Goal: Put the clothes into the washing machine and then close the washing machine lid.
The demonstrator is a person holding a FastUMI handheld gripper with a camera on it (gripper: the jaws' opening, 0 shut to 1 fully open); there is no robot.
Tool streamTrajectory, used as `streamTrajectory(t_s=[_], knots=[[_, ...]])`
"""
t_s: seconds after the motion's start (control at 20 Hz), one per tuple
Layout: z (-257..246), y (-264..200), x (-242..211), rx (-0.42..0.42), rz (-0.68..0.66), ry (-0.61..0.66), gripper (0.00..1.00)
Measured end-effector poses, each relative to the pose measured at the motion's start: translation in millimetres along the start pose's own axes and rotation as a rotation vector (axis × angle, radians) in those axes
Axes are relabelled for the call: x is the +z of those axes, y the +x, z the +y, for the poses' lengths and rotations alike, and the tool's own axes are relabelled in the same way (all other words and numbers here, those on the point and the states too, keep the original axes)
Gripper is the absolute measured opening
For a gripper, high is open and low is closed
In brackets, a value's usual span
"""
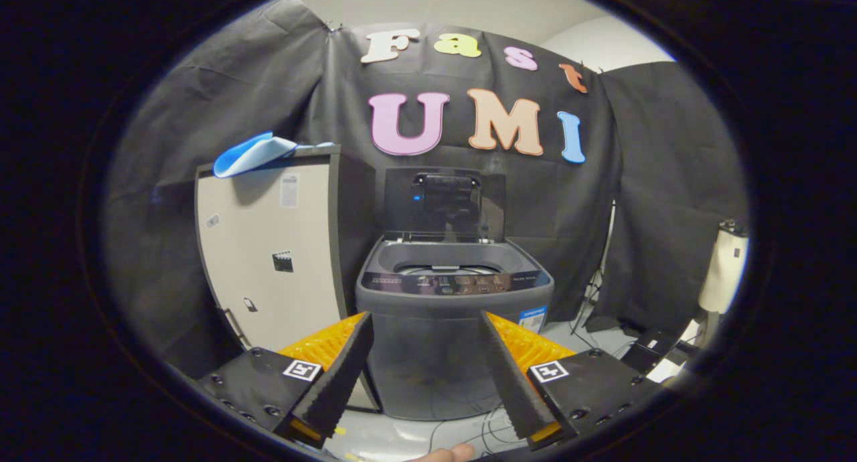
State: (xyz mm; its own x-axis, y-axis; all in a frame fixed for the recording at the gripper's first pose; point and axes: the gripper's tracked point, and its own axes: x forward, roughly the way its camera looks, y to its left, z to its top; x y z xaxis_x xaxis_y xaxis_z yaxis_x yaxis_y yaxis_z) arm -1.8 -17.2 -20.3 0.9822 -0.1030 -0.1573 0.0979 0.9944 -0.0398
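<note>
A grey top-loading washing machine stands straight ahead of me, beyond the fingers. Its lid is raised upright at the back, and the rim of the drum shows inside. A blue piece of clothing lies on top of a pale cabinet to the left of the washer, higher than the lid hinge. My gripper is open, fingers spread wide with nothing between them, still some way short of the washer's front.
Black cloth walls close off the back and both sides. A stand's legs and cables sit on the floor right of the washer. A white object stands at the far right. A fingertip shows below the fingers.
</note>
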Motion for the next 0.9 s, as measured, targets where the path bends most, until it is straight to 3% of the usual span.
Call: streamTrajectory(t_s=[0.1, 0.35, 0.45, 0.6, 0.9], knots=[[6.5, 3.2, 8.3, -0.01, 0.008, -0.026, 0.98], [55.0, 20.9, 61.8, 0.055, -0.034, 0.024, 0.98], [73.3, 30.2, 90.7, 0.083, -0.056, -0.033, 0.97], [77.2, 40.0, 111.9, 0.031, 0.008, -0.065, 0.97], [157.9, 50.3, 224.6, 0.249, -0.171, 0.071, 0.97]])
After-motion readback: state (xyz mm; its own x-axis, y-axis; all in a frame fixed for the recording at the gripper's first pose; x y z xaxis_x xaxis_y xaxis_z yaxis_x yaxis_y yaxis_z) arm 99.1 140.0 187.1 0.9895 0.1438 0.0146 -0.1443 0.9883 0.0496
